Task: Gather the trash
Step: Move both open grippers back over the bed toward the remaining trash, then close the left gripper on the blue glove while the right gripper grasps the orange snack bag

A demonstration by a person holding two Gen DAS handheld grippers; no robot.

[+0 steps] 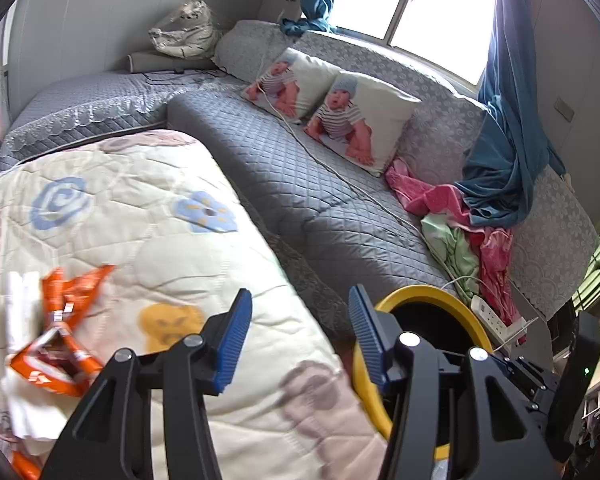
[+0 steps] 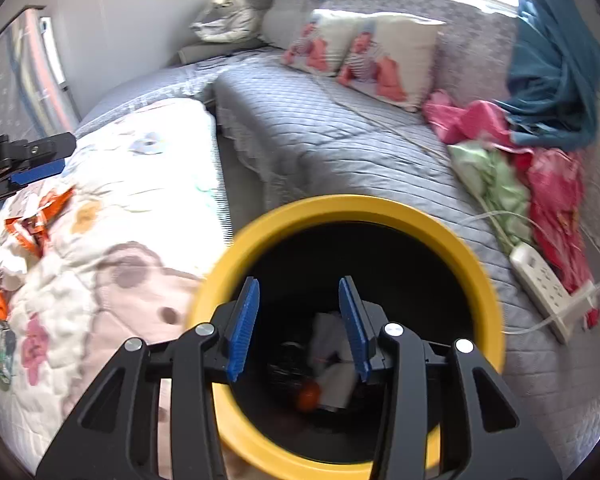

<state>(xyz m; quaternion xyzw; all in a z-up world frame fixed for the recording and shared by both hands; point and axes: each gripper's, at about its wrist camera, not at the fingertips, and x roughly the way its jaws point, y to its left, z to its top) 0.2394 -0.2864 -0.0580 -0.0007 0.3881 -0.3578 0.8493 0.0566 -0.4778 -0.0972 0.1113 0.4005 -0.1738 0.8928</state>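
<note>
Left wrist view: the left gripper hangs with its blue pads apart and empty; crumpled orange foil wrappers lie at nine o'clock on the floral quilt, likely next.

Right wrist view: the right gripper, jaws parted and empty, hovers over the yellow-rimmed black bin, where white paper scraps sit inside at six o'clock.

You have one yellow-rimmed bin; inside it, one white scrap and one orange round thing show, the rest too dark to count. Orange wrappers: at least two, tangled, exact count unclear. White tissue: one. Printed pillows: two. Patterned quilt: one. Power strip: one. Blue curtains: two.
</note>
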